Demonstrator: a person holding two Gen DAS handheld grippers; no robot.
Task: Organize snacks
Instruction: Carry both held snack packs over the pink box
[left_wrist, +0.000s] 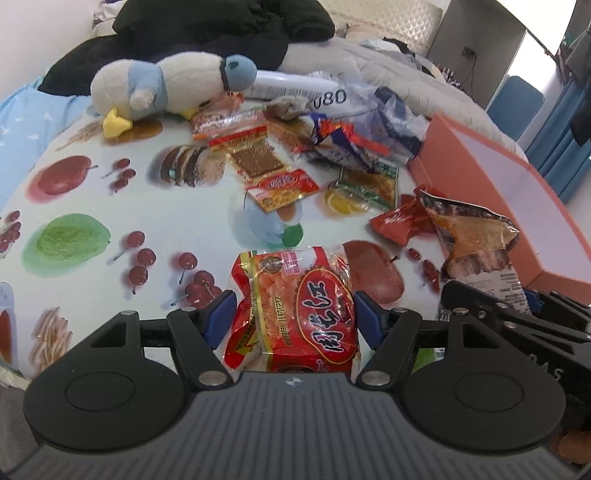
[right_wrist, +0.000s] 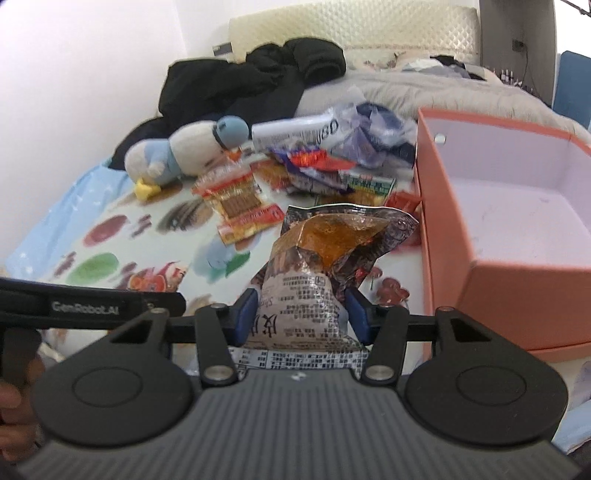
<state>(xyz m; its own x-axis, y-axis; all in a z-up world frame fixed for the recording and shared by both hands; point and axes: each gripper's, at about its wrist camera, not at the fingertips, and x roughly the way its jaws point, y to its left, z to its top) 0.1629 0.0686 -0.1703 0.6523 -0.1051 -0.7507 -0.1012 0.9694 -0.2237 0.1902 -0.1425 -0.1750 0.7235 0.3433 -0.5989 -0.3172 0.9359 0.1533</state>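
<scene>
Both snacks look light, soft and crinkly: the left gripper (left_wrist: 291, 317) pinches the red packet (left_wrist: 295, 314) mid-body above the printed cloth, the right gripper (right_wrist: 301, 314) clamps the foil pouch (right_wrist: 325, 266) by its lower half beside the empty orange box (right_wrist: 517, 273).

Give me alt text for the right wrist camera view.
The right gripper grips a crinkled snack packet above a fruit-print cloth, its jaws closed on the packet. An empty orange box stands open at right; more snacks lie behind.
</scene>
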